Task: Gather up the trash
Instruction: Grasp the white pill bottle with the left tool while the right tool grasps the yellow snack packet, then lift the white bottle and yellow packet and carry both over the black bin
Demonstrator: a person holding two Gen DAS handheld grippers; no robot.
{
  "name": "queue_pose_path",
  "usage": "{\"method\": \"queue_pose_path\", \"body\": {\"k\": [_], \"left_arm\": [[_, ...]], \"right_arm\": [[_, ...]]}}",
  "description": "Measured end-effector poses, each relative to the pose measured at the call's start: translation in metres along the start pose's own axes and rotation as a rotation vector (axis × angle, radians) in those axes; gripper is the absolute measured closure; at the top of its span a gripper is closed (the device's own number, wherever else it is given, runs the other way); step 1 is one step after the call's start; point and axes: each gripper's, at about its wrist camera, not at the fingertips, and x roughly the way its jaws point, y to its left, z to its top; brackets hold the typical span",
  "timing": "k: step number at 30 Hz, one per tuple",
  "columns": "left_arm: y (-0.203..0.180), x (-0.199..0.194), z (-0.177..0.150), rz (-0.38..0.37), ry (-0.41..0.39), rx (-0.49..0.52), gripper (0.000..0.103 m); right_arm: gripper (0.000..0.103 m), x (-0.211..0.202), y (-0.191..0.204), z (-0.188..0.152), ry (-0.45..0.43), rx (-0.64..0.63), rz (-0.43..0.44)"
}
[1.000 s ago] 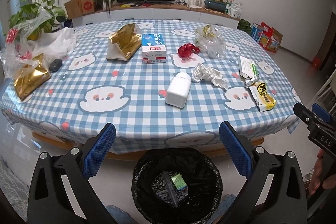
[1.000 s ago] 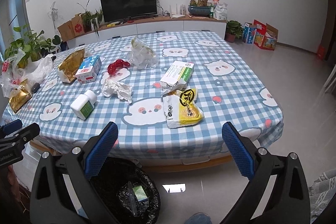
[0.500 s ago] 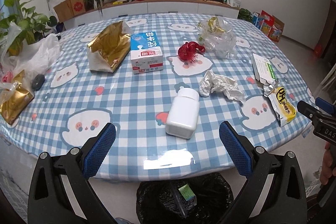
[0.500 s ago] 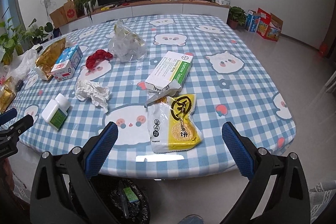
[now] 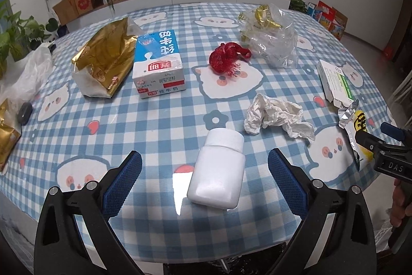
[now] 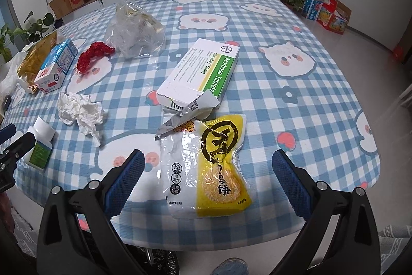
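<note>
White bottle (image 5: 218,169) lies between the spread left gripper (image 5: 204,178) fingers

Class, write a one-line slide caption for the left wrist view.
Open left gripper lined up on a lying white bottle, other trash spread over the checked tablecloth.

Spread fingers (image 6: 131,172) flanking snack packet (image 6: 208,166)

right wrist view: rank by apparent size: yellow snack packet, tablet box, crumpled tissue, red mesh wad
1. yellow snack packet, largest, though nearest the camera
2. tablet box, close behind; the true order of these two is unsure
3. crumpled tissue
4. red mesh wad, smallest, but also farther away
</note>
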Motion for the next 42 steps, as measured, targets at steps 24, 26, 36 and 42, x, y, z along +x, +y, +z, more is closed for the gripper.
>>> {"method": "queue_pose_path", "body": {"k": [24,26,36,42], "left_arm": [[0.001,0.032,-0.008,-0.024,0.105,-0.039,0.051],[0.002,0.032,-0.007,-0.008,0.105,-0.035,0.06],[0.001,0.03,-0.009,0.006,0.104,-0.038,0.061],[0.003,0.029,-0.01,0.013,0.104,-0.046,0.061]], "right_arm": [[0.048,0.021,-0.007,0.001,0.097,0.039,-0.012],[0.059,0.02,-0.007,0.001,0.098,0.038,-0.014],[0.084,0.014,-0.005,0.0,0.101,0.034,0.005],[0.084,0.011,-0.007,0.0,0.091,0.043,0.012]]}}
